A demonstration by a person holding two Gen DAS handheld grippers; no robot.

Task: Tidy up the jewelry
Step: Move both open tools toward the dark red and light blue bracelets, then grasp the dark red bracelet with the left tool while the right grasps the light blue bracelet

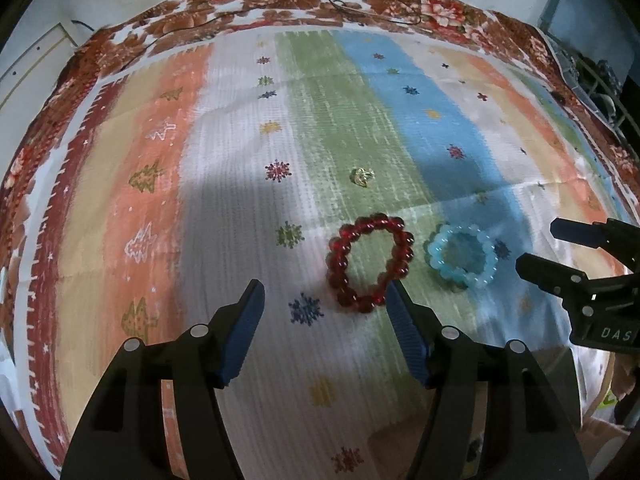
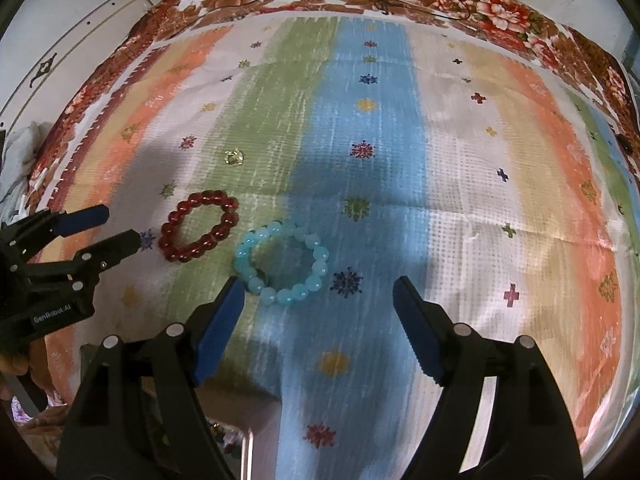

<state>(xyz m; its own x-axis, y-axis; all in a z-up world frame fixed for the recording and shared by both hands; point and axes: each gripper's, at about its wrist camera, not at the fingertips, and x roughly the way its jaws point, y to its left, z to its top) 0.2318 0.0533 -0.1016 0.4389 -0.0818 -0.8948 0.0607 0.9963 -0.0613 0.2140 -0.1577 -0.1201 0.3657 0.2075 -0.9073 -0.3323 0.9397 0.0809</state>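
A red bead bracelet [image 1: 370, 264] lies flat on the striped cloth; it also shows in the right wrist view [image 2: 199, 226]. A light blue bead bracelet [image 1: 464, 256] lies just right of it, also in the right wrist view [image 2: 282, 262]. A small gold ring [image 1: 361, 176] lies farther back, also in the right wrist view [image 2: 234, 157]. My left gripper [image 1: 324, 294] is open, its right finger at the red bracelet's near edge. My right gripper [image 2: 318, 288] is open, its left finger beside the blue bracelet.
The striped cloth [image 1: 240, 160] covers a bed with a floral blanket [image 1: 280, 4] at the far edge. Thin black cables [image 1: 360, 8] lie on that blanket. A wire rack [image 1: 608, 92] stands at the far right. A box edge [image 2: 248, 440] shows under my right gripper.
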